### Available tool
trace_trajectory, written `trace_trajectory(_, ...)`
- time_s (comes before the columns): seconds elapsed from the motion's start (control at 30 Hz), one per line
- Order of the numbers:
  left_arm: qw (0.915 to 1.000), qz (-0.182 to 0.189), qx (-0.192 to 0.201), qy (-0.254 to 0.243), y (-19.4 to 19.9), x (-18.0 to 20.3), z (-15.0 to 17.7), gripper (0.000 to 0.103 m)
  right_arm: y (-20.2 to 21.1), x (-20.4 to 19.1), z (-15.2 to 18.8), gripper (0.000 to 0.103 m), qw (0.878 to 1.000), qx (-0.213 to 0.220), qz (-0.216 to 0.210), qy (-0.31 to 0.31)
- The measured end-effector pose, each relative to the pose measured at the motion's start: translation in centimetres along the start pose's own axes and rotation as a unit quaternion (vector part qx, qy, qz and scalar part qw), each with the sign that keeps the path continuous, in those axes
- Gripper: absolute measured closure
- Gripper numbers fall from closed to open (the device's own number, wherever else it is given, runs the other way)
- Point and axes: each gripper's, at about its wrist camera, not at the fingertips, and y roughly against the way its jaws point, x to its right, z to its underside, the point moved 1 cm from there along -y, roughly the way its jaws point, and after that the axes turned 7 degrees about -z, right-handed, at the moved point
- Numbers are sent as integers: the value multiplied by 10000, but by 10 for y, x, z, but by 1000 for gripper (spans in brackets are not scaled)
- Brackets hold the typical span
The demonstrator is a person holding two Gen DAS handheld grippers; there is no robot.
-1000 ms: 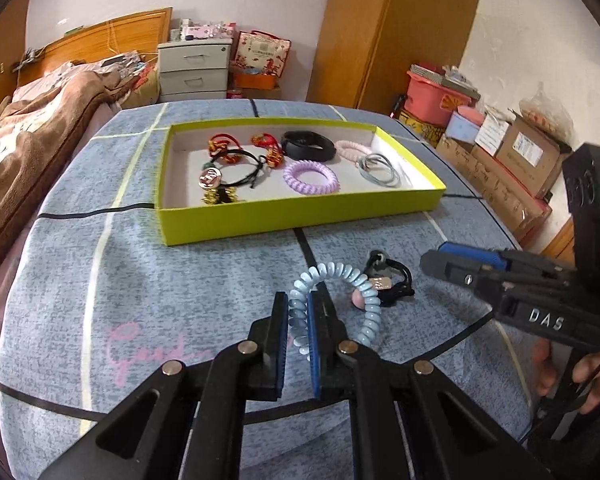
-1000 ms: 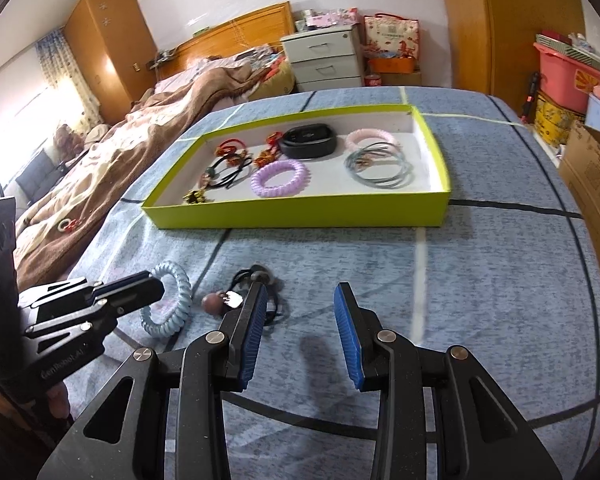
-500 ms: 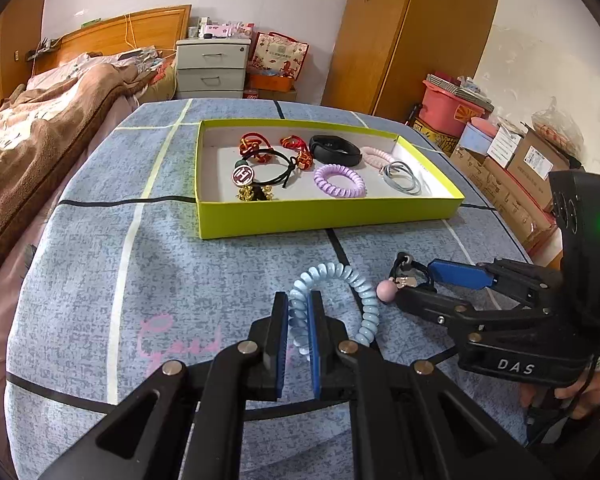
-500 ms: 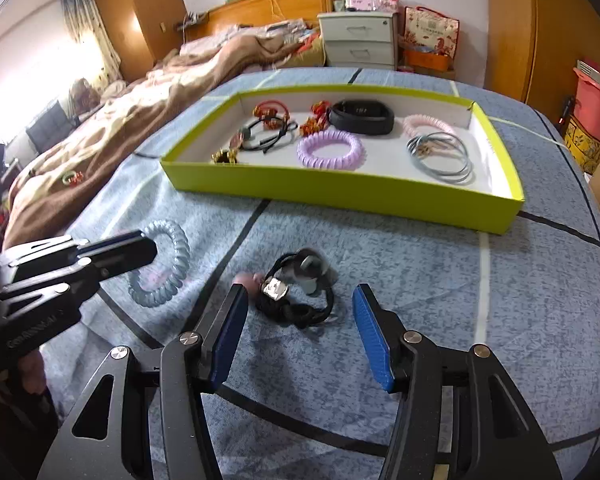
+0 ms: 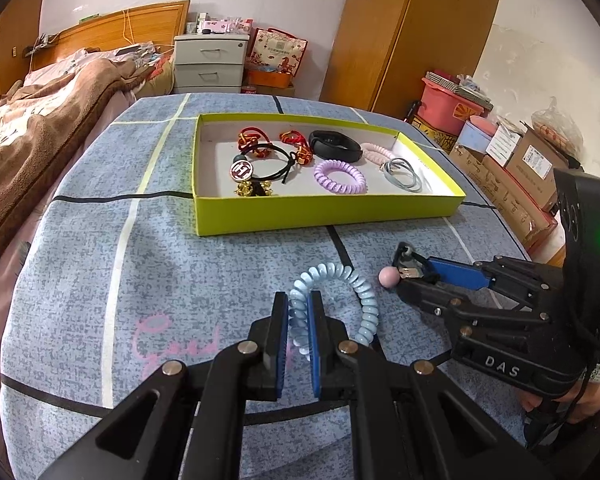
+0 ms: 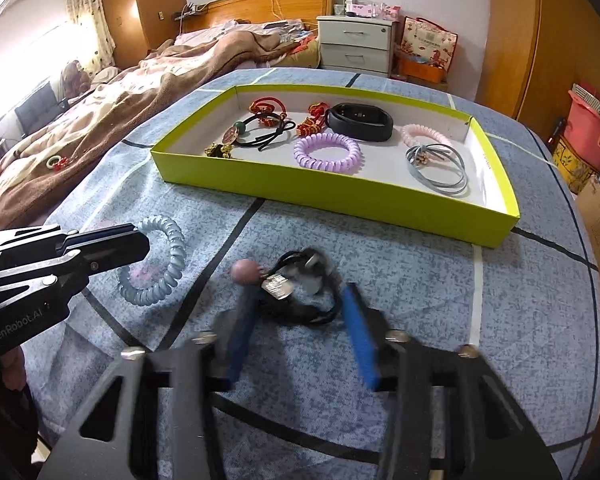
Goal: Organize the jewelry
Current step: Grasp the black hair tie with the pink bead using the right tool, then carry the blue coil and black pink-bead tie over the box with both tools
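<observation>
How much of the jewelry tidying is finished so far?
Mostly done: several hair ties and bracelets already lie in the green tray. In hand: the left gripper pinches the pale blue spiral tie. Left: the black tie with the pink bead lies on the bedspread between the right gripper's closing jaws.

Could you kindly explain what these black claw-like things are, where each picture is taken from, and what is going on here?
No robot here: a person holds a two-fingered tool in each hand, each carrying a wide-angle camera that looks along its fingers. One picture comes from the left tool, the other from the right tool. They work over a bed with a blue cover. A yellow-green tray already holds hair ties and bracelets. The left tool is shut on a pale blue spiral hair tie. The right tool's jaws have just been closing around a black hair tie with a pink bead lying on the cover, not yet gripping it.
</observation>
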Motion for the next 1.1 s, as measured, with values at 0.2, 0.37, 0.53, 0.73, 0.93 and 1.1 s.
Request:
trace_trajectory(0.2,10000,20,-6,-16,-2,2,-2,93,2,3,0,87,10000,41,-30,-58)
trace_trajectory(0.37,10000,-1,-2,-22,0,3,-4,93,8,5,1,91,9997,182,-42,-132)
trace_trajectory(0.53,10000,-3,21,-48,1,5,-8,93,15,11,2,92,9992,300,-110,-257)
trace_trajectory(0.73,10000,1,24,-85,1,9,-11,93,26,20,3,92,9975,468,-225,-485)
trace_trajectory(0.93,9999,40,64,-134,2,15,-21,93,34,25,-1,92,9966,588,-191,-549)
trace_trajectory(1.1,9997,44,162,-199,5,19,-38,93,46,36,-9,92,9947,784,-150,-648)
